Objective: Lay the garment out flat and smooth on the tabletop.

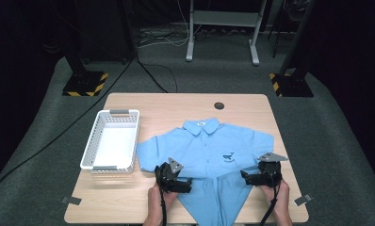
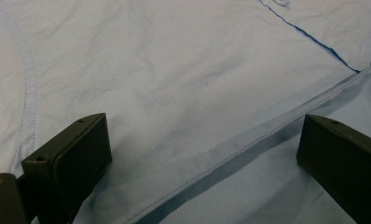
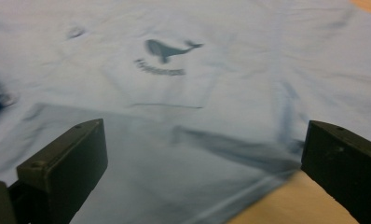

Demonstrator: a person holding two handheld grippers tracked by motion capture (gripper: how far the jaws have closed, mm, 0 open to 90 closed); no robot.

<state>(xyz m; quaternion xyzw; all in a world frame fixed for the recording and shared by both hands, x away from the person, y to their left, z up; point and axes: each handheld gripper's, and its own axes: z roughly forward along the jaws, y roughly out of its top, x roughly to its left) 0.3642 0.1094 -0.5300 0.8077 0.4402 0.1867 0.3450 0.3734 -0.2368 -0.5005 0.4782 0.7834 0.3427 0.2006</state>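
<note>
- a pale wooden surface (image 1: 129,188) with rounded corners is standing on a grey carpeted floor (image 1: 35,165), with darkness lying around the far edges of the room.
- a small dark round hole (image 1: 218,105) is sitting in the surface near its far edge.
- a light blue shirt (image 1: 209,146) is lying face up across the middle and the near part of the surface, collar toward the far side, a dark whale print (image 1: 228,156) on its chest; its lower corners are lying folded in toward the centre, making a point at the near edge.
- a white slotted basket (image 1: 111,140) is resting just beside the shirt's sleeve, on the person's left.
- two small grey tabs (image 1: 71,200) are sticking to the near corners of the surface.
- beyond the surface, two posts are standing on black bases with yellow-black stripes (image 1: 84,84), dark cables (image 1: 152,70) are trailing over the floor, and the white legs of a frame (image 1: 223,28) are rising at the back.
- the left gripper (image 1: 185,184) is hovering over the folded lower left part of the shirt, its jaws spread wide and released, the fabric lying between them but not pinched.
- the right gripper (image 1: 246,176) is hanging at the folded lower right edge, likewise released, its jaws standing wide apart with the cloth and a strip of bare wood below.
</note>
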